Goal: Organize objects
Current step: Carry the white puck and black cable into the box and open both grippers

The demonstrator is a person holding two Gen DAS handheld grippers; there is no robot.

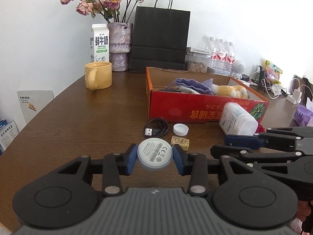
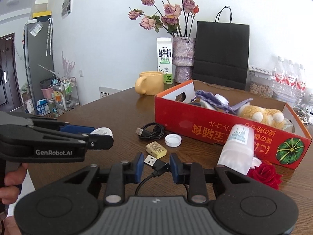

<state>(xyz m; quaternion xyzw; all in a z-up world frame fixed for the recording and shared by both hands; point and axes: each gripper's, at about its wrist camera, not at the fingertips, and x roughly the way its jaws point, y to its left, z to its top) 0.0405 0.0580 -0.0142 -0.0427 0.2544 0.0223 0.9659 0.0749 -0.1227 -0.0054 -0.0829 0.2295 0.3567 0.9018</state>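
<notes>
Two grippers show in the left wrist view. The left gripper [image 1: 155, 156] has its jaws clenched on a round white puck with a printed grey label [image 1: 155, 154]; its flat labelled face is turned up toward the camera, held above the dark brown wooden desk [image 1: 74, 121]. Just beyond it on the desk lie a small yellow patterned block [image 1: 180, 142], a white plastic screw cap [image 1: 180, 129] and a coiled black USB cable [image 1: 156, 129], its plug pointing toward the camera. Behind them stands an open red cardboard box [image 1: 187, 107] holding a purple knitted pouch [image 1: 190, 85] and a yellow plush toy [image 1: 233, 90]. A translucent white plastic bottle [image 1: 237, 120] leans against the box front, base toward the camera. The right gripper [image 1: 227, 144] reaches in from the right edge.

In the right wrist view, the right gripper [image 2: 156, 166] has its jaws closed on a black USB plug with its lead [image 2: 154, 163]; the plug's long axis runs crosswise between the pads, metal end pointing up-left, the lead looping down toward the camera. A red fabric rose [image 2: 265, 174] lies by the box corner beside the leaning bottle. At left, the left gripper carries the puck above the desk, a hand [image 2: 10, 184] on its grip. A yellow ceramic mug [image 2: 150, 83], a white milk carton [image 2: 164, 58] and a black paper bag [image 2: 222, 52] stand further back.
</notes>
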